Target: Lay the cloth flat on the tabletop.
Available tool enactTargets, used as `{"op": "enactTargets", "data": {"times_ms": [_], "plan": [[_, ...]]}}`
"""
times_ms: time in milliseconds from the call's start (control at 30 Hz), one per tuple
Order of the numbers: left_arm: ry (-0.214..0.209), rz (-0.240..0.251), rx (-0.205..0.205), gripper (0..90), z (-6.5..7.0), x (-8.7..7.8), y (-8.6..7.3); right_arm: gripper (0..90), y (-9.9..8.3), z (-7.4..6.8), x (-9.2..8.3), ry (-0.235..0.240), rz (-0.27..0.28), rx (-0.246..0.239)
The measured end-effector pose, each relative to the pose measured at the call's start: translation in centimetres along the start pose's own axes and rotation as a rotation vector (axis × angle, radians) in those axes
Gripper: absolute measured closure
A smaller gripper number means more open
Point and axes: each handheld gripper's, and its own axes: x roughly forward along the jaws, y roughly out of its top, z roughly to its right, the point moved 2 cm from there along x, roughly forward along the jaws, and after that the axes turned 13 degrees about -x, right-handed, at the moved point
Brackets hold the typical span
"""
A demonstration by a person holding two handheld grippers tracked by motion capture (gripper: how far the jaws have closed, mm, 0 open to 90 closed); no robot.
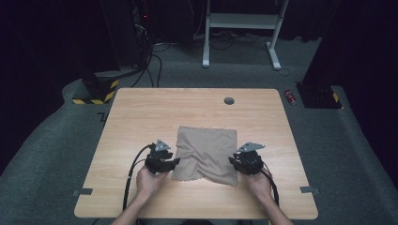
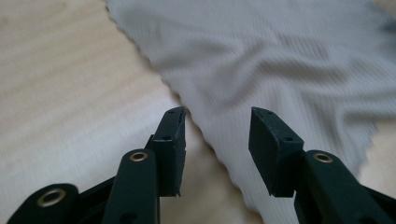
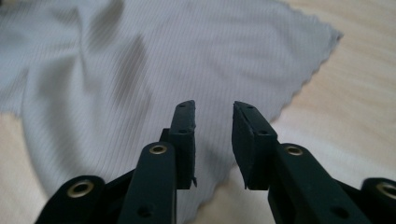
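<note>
Both grippers' jaws apart, cloth [image 1: 206,152] between grippers, ungripped.

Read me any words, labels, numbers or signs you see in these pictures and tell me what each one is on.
None can be read.
The cloth, the table and both grippers, left and right, carry no lettering.
The red can on the floor may bear print, too small to read.
The yellow-black hazard stripes on the stand base are a pattern, not text.
</note>
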Motion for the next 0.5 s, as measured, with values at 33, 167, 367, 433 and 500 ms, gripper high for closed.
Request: {"op": "enactTargets", "data": {"times_ms": [33, 167, 367, 433, 500], "plan": [[0.005, -0.004, -0.001, 56.7, 0.2, -0.1, -0.5, 68.4, -0.4, -0.4, -0.2, -0.003, -0.009, -0.002], [0.011, -0.025, 0.013, 57.2, 0.6, -0.2, -1.9, 69.2, -1.2, -1.1, -0.5, -0.014, -0.024, -0.018], [0.032, -0.025, 0.067, 59.9, 1.1, -0.1, -2.2, 81.9, -1.5, -1.5, -0.1, -0.023, -0.071, -0.063], [0.040, -0.020, 0.078, 63.2, 1.0, -0.1, -2.2, 86.4, -1.5, -1.4, 0.1, -0.016, -0.068, -0.064], [0.041, -0.011, 0.082, 64.0, 0.9, 0.0, -2.1, 89.5, -1.4, -1.4, 0.2, -0.034, -0.072, -0.083]]}}
